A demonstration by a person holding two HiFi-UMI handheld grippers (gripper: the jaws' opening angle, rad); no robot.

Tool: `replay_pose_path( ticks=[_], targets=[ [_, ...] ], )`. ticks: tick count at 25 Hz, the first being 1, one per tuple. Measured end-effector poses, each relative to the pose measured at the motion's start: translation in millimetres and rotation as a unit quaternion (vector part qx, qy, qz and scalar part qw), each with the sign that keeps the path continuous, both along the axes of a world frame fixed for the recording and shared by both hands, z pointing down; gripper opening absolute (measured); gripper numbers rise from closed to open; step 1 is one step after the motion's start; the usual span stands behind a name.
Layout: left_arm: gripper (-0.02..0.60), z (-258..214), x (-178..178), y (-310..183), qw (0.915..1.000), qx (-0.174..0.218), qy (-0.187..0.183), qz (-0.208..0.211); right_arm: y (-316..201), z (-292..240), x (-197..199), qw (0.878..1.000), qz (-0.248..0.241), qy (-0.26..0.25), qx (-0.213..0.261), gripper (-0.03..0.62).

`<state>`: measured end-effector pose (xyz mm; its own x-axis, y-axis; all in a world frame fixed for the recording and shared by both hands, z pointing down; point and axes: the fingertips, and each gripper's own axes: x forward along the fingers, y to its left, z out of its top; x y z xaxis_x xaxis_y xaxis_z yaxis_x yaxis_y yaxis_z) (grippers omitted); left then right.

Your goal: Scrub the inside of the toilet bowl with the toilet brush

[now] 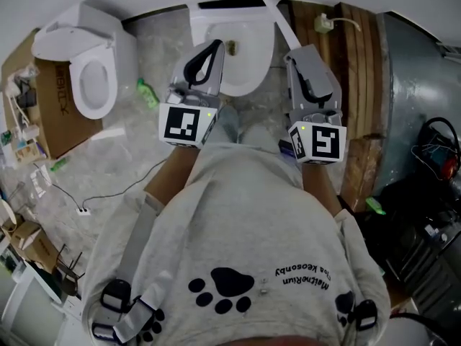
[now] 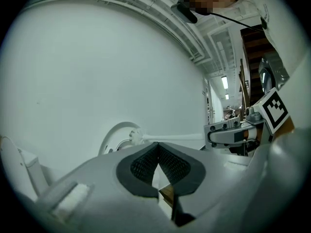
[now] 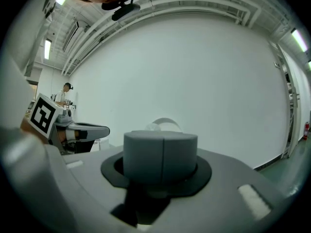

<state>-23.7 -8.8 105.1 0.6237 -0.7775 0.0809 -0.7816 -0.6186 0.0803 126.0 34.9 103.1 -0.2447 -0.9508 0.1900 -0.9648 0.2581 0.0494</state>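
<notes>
The right gripper (image 1: 290, 55) clamps its fingers on the handle of the white toilet brush (image 1: 269, 9), which slants far-left across the toilet bowl's (image 1: 248, 67) far rim, while the left gripper (image 1: 214, 45), fingers pressed together and empty, hovers over the bowl's left side.

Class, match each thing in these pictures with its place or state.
Things:
1. toilet brush
2. green bottle
3. left claw

Places or states:
a. shut, with nothing in it
b. held in the right claw
c. lying on the floor

Pairs: 1-b; 2-c; 3-a
</notes>
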Motion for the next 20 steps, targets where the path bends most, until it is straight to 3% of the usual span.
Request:
replay_pose_path(
  ticks=[20],
  targets=[
    [0.002, 63, -3, -37, 0.9987, -0.033, -0.008, -0.038, -51, 80, -12, 0.995, -0.066, 0.013, -0.079, 0.152]
  ],
)
